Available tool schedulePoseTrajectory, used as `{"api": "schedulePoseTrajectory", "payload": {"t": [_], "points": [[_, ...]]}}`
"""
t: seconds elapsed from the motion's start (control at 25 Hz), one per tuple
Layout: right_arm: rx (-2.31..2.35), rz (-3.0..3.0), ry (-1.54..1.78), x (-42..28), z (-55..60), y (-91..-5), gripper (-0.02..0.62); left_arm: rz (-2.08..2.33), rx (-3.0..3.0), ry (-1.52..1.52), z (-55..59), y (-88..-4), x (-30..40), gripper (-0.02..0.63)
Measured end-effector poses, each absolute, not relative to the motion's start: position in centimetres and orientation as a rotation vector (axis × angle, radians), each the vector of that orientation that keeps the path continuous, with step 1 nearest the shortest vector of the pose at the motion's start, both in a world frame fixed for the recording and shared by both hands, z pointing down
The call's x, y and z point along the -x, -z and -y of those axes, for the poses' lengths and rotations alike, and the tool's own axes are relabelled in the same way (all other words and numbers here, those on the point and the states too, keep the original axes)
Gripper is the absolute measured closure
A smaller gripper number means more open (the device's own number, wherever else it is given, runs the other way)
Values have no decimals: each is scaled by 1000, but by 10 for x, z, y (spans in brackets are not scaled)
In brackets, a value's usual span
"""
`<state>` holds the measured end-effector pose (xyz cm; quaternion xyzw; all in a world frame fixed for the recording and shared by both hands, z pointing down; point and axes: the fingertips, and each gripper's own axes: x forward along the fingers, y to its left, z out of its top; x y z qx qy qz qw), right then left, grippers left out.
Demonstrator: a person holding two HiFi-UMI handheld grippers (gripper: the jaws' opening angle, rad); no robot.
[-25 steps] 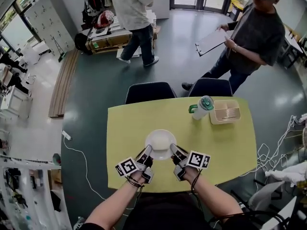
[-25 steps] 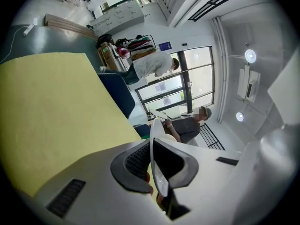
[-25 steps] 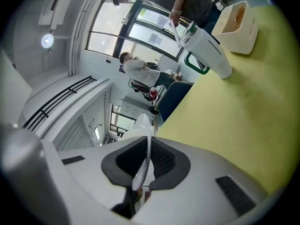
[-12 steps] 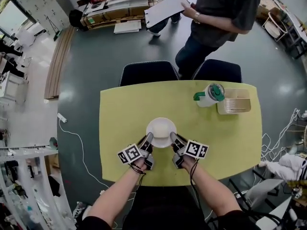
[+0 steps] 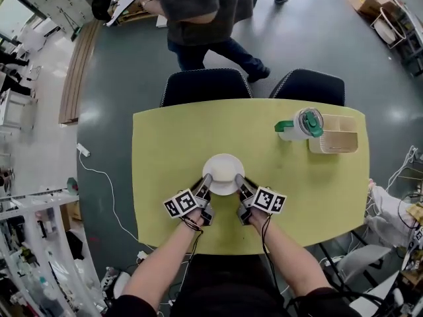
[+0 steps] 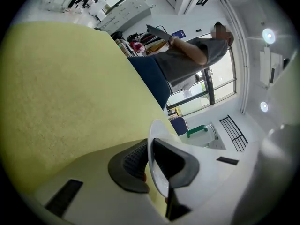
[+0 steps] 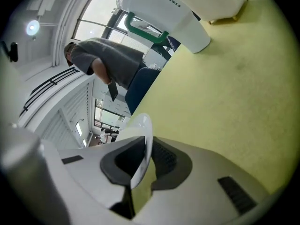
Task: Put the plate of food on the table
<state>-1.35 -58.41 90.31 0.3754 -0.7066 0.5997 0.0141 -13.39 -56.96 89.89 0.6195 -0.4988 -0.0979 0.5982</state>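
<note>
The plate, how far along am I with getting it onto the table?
Done: the plate is over the yellow table, near your edge. In hand: the left gripper and right gripper each clamp its rim. Remaining: I can't tell whether it rests on the top yet; then release both.

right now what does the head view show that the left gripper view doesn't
Only the head view: the right gripper on the plate's other side, and the person's forearms. Only the left gripper view: the left gripper with its jaws closed on the plate's rim, seen edge-on. Both: the plate, the yellow table and the green-handled mug.
</note>
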Motion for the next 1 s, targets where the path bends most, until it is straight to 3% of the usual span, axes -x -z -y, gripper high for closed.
{"api": "schedulePoseTrajectory", "payload": {"t": [1.0], "points": [[-1272, 2054, -1573, 2, 578, -944, 529, 1328, -1435, -183, 560, -947, 129, 538]]}}
